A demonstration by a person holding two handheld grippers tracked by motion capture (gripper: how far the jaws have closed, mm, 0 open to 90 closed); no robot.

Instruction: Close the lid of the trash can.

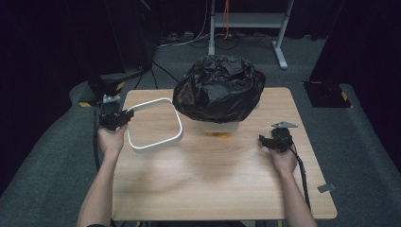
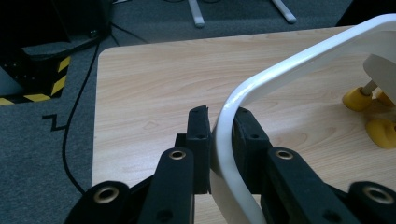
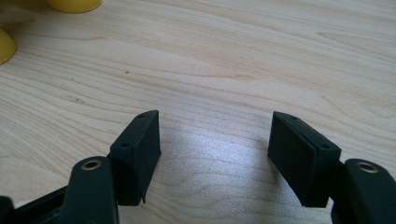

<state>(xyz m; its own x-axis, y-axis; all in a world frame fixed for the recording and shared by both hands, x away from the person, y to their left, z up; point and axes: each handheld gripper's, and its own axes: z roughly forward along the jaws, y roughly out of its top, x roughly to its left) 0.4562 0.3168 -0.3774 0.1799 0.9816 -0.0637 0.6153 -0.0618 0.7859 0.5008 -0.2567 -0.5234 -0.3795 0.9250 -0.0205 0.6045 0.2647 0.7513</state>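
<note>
Pale wood grain covers the table [image 1: 213, 184], which stands on grey carpet in a dark room.

Nearest the camera in the high view, the person's two forearms come up from the bottom edge, one on each side of the tabletop. The right gripper [image 1: 265, 141] rests low over the wood on the right, well apart from everything else; in the right gripper view [image 3: 215, 154] its jaws stand wide with only bare wood between them, and two yellow feet [image 3: 74, 4] show at the top left corner.

The left gripper [image 1: 126, 116] sits at the table's left edge. Its jaws are drawn narrow and clamp the near left side of a white ring frame [image 1: 156, 124], a rounded square hoop. In the left gripper view [image 2: 220, 140] the white rim [image 2: 224, 154] passes straight between the two black pads, both pressing on it, and the hoop curves up and away to the right above the wood.

Beyond the hoop, at the middle of the table, a crumpled black plastic bag [image 1: 218, 87] covers a pale bin [image 1: 220, 126] that stands on yellow feet [image 1: 222, 135].

Farther back, past the table's far edge, cables [image 1: 189, 40] lie on the carpet beneath a grey metal stand [image 1: 279, 42].
</note>
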